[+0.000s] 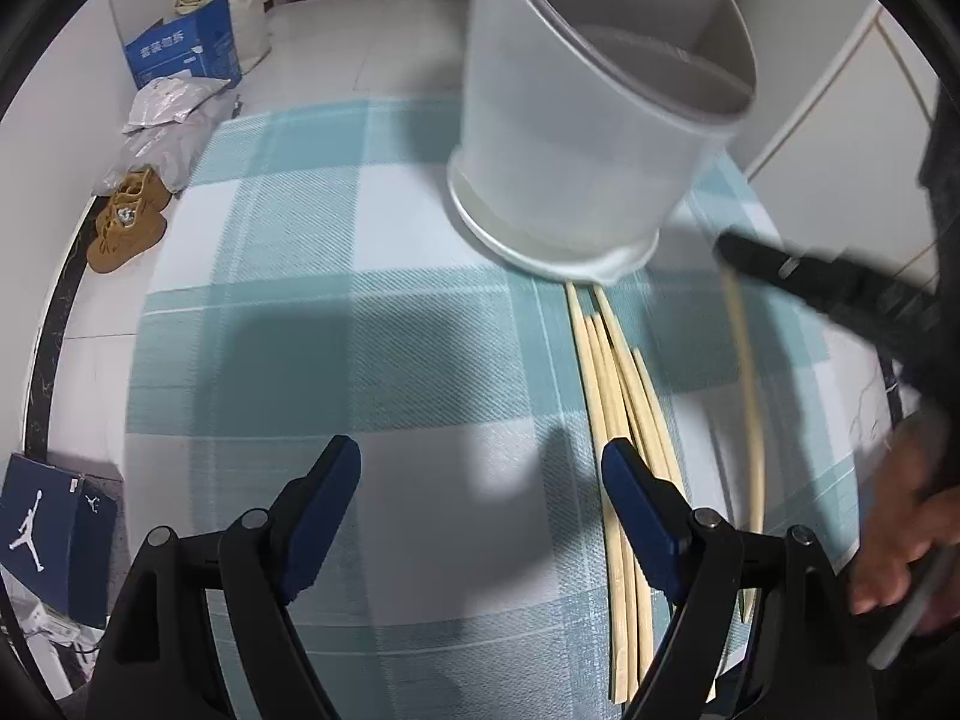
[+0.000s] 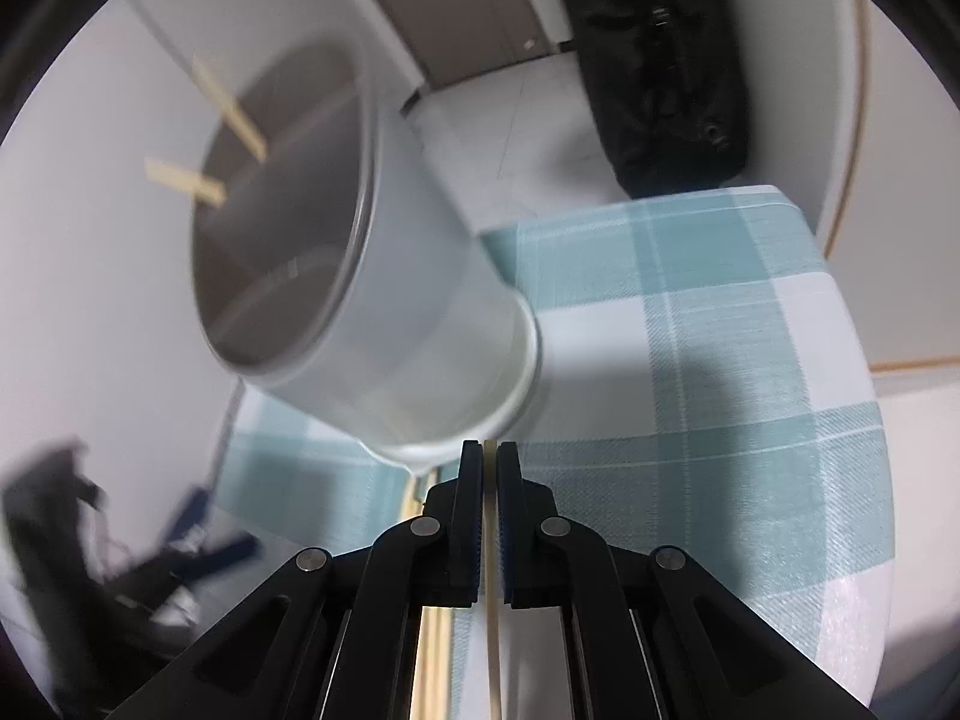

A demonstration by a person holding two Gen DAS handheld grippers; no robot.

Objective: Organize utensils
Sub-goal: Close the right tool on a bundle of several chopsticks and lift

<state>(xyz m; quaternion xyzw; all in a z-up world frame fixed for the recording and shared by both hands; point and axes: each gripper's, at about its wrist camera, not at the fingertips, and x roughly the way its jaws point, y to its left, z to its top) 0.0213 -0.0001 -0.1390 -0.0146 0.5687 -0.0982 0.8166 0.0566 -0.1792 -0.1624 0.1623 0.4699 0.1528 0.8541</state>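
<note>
One translucent white plastic utensil holder (image 1: 576,138), round and split by inner dividers, standing on counter (image 1: 360,360) draped in teal-and-white checked cloth; seen tilted in both views, blurred in right wrist view. Two pale wooden chopstick ends (image 2: 231,114) poking above holder rim in right wrist view.

Loose bundle of pale wooden chopsticks (image 1: 624,420) lying flat on cloth, upper tips touching or just under holder base, running down toward bottom of left wrist view; about five or six, exact count unclear where overlapping.

One further single pale chopstick (image 1: 750,396) apart from bundle, off to its right, clenched in right claw (image 2: 490,456): black fingers pressed together with thin stick pinched between pads, stick running back between them toward camera. Right claw tip just beside holder base, over cloth. Same claw visible in left wrist view as blurred black shape right of holder, chopstick hanging down from it.

Left claw (image 1: 483,468) released, blue-padded fingers (image 1: 327,492) spread wide, nothing between them but bare cloth; right-hand finger overlapping lower part of bundle in view, contact impossible to judge. Holder well ahead of left claw, up and to right.

One hand (image 1: 906,504) at right edge of left wrist view, blurred.

Beyond counter, on floor: one blue cardboard box (image 1: 186,51), one pair of tan shoes (image 1: 129,219), one dark blue shoebox (image 1: 42,534) with white jumping figure
</note>
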